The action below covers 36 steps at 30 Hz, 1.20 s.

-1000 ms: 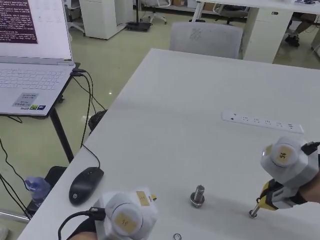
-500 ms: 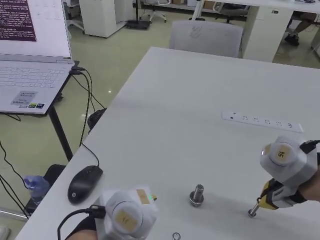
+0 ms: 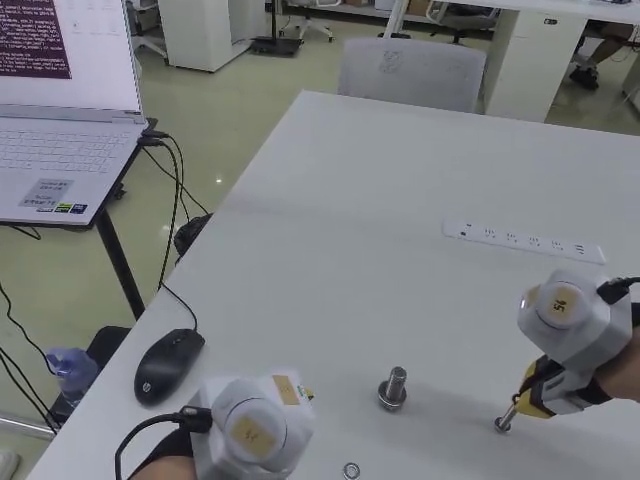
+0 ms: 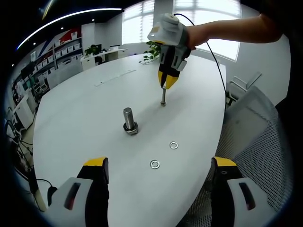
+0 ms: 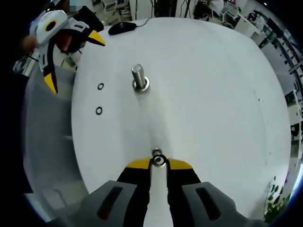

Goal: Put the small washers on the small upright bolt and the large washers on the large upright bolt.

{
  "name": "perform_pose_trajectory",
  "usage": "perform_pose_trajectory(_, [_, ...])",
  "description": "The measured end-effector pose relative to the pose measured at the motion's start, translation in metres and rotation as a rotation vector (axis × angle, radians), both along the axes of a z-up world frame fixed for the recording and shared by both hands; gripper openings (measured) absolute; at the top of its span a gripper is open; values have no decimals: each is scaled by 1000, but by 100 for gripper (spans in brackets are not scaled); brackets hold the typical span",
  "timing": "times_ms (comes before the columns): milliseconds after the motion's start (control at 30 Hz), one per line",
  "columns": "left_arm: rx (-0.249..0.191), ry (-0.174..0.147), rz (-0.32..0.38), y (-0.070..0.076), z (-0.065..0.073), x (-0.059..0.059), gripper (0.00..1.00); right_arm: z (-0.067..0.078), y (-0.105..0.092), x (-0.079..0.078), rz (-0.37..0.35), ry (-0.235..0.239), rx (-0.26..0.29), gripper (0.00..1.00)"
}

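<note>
R tool (image 5: 158, 166) tight on small washer (image 5: 159, 161) over small bolt (image 4: 163, 97); L tool (image 4: 159, 163) wide apart; large bolt (image 4: 129, 122), 2 loose washers (image 4: 173, 144) between.

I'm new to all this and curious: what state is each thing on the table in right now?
small bolt: upright.
large bolt: upright.
right tool: shut on small washer, at the small bolt's top.
left tool: open, empty.
two loose washers: flat on the table.
laptop: open, screen lit.
</note>
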<state>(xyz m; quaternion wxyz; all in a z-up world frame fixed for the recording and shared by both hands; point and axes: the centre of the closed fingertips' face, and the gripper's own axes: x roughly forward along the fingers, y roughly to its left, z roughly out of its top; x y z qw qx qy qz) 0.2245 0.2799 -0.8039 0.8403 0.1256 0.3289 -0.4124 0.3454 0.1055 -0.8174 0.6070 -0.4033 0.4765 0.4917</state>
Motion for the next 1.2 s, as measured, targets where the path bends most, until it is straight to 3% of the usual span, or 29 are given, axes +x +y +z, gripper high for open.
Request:
perform_pose_trajectory(667, [-3,3,5,1,-2,-4,88,-9,3,-6,12,6,-11,13])
perform_pose_trajectory(1200, [2,0,0,1,0,-7,88,-32,3,-5,31,10,-23,13])
